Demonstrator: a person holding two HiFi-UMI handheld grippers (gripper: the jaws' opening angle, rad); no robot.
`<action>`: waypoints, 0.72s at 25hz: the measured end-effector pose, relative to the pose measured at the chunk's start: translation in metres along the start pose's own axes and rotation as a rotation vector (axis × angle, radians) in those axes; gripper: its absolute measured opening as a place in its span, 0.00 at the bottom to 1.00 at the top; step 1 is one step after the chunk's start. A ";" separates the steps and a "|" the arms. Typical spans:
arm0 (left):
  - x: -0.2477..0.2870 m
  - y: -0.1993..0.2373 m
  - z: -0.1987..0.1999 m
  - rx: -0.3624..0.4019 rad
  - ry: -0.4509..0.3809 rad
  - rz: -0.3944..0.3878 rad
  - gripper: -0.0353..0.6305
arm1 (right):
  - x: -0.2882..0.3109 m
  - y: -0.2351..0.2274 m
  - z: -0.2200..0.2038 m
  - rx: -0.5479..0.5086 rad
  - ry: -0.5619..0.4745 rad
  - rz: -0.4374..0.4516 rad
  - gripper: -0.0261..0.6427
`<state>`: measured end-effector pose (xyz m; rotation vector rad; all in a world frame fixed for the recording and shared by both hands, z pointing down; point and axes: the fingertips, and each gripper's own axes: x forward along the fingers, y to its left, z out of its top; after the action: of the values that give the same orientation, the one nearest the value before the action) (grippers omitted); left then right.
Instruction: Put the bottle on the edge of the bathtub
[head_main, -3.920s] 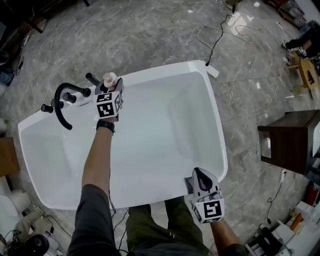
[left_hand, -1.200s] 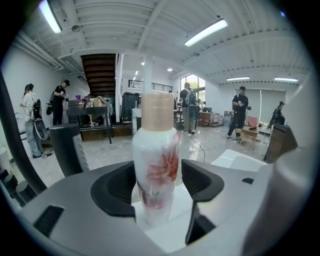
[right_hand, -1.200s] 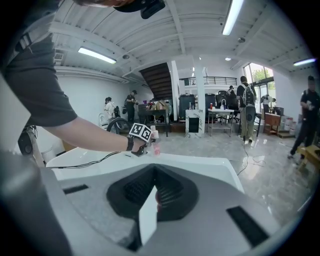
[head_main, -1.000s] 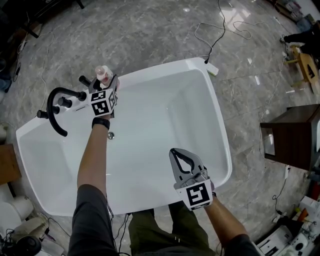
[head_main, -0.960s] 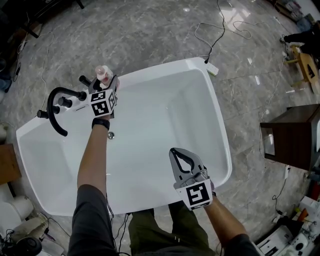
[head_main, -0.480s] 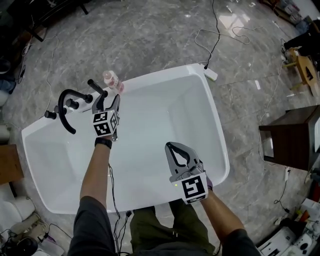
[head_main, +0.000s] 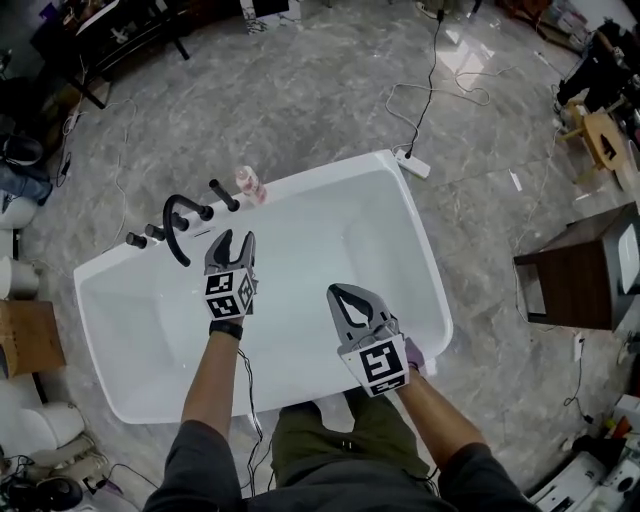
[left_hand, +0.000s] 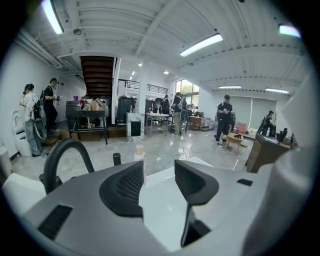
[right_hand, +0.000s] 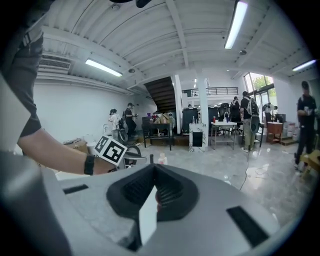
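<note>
A small pale pink bottle (head_main: 248, 183) stands upright on the far rim of the white bathtub (head_main: 335, 170), just right of the black faucet (head_main: 180, 225). My left gripper (head_main: 232, 241) hangs over the tub's inside, well short of the bottle. Its jaws are apart and closing, and nothing is between them. In the left gripper view the bottle (left_hand: 139, 154) shows beyond the left gripper (left_hand: 159, 181), partly behind one jaw. My right gripper (head_main: 345, 297) is shut and empty over the near part of the tub. From the right gripper (right_hand: 154, 187) the bottle (right_hand: 161, 159) is far ahead.
Black faucet handles (head_main: 222, 194) stand beside the bottle on the rim. A power strip (head_main: 413, 164) with its cable lies on the marble floor at the tub's far right corner. A dark wooden cabinet (head_main: 575, 275) stands to the right. People and tables (left_hand: 90, 117) are in the background.
My left gripper has let go of the bottle and drawn back toward me over the tub, while the bottle stays on the rim. The right gripper has shifted slightly left.
</note>
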<state>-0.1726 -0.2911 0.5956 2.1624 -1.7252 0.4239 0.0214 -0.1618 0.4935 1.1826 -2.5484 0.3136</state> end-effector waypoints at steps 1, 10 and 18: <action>-0.014 -0.005 0.006 0.003 -0.004 -0.004 0.35 | -0.006 0.004 0.006 0.001 -0.003 0.002 0.04; -0.136 -0.041 0.051 0.008 -0.060 0.003 0.25 | -0.052 0.040 0.047 0.002 -0.037 0.002 0.04; -0.233 -0.068 0.082 0.046 -0.111 0.012 0.16 | -0.096 0.079 0.077 0.004 -0.076 0.032 0.04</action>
<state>-0.1555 -0.1100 0.4151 2.2482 -1.8042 0.3567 0.0051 -0.0693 0.3812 1.1781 -2.6352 0.2862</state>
